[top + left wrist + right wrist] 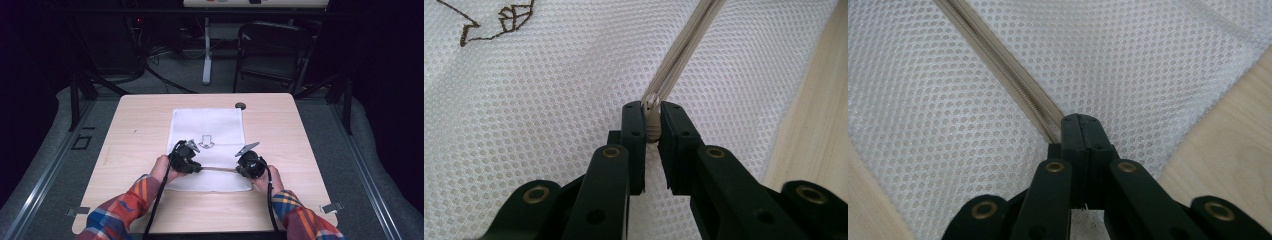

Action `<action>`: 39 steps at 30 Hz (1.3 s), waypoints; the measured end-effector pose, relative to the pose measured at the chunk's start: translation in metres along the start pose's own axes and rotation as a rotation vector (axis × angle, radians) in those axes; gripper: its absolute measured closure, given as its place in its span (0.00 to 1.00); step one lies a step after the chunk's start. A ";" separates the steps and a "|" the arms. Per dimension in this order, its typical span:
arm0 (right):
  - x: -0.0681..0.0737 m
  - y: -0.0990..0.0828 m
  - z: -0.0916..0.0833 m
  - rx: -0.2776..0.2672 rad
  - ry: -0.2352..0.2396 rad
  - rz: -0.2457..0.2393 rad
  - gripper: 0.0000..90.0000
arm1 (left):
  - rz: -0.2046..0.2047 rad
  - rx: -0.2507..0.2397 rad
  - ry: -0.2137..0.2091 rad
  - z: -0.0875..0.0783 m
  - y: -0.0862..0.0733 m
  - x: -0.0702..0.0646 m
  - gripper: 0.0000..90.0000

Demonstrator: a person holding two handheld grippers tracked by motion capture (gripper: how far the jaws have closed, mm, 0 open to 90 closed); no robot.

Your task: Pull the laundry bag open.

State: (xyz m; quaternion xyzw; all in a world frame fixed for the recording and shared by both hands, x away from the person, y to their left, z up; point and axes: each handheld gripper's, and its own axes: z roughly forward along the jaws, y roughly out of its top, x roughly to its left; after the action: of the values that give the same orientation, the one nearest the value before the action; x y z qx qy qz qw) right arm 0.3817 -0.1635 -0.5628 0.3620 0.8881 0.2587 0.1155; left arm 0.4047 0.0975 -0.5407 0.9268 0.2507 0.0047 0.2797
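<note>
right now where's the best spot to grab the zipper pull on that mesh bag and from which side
Grip the zipper pull by its small grey tab, coming in along the zipper line, flat faces between the pads. The left gripper already pinches it that way, while the right gripper clamps the zipper's other end on the mesh bag.

White open-weave mesh cloth bag with beige woven zipper tape on matt pale wood table.
</note>
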 end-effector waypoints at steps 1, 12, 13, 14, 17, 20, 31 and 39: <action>0.000 0.000 0.000 0.000 0.000 0.000 1.00 | -0.003 -0.001 -0.002 -0.001 -0.001 0.000 0.91; 0.000 0.000 0.000 0.000 0.000 0.000 1.00 | -0.026 -0.004 0.018 -0.009 -0.012 0.006 0.90; 0.000 0.000 0.000 0.000 0.000 -0.001 1.00 | -0.024 0.008 0.017 -0.010 -0.012 0.007 0.90; 0.000 0.000 0.000 0.000 0.000 -0.001 1.00 | -0.027 0.006 0.017 -0.011 -0.013 0.007 0.90; 0.000 0.000 0.000 0.000 -0.001 -0.002 1.00 | -0.033 0.009 0.025 -0.013 -0.016 0.009 0.90; 0.000 0.000 0.000 0.000 0.000 -0.002 1.00 | -0.043 0.008 0.031 -0.016 -0.020 0.011 0.90; 0.000 0.000 -0.001 0.011 -0.009 -0.009 1.00 | -0.073 0.010 0.050 -0.027 -0.034 0.018 0.90; 0.000 0.000 -0.001 0.010 -0.010 -0.013 1.00 | -0.095 0.011 0.067 -0.035 -0.044 0.022 0.90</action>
State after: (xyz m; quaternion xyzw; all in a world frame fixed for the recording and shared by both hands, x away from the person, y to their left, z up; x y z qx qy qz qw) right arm 0.3816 -0.1636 -0.5622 0.3583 0.8911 0.2516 0.1195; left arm 0.3982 0.1574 -0.5373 0.9146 0.3037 0.0211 0.2660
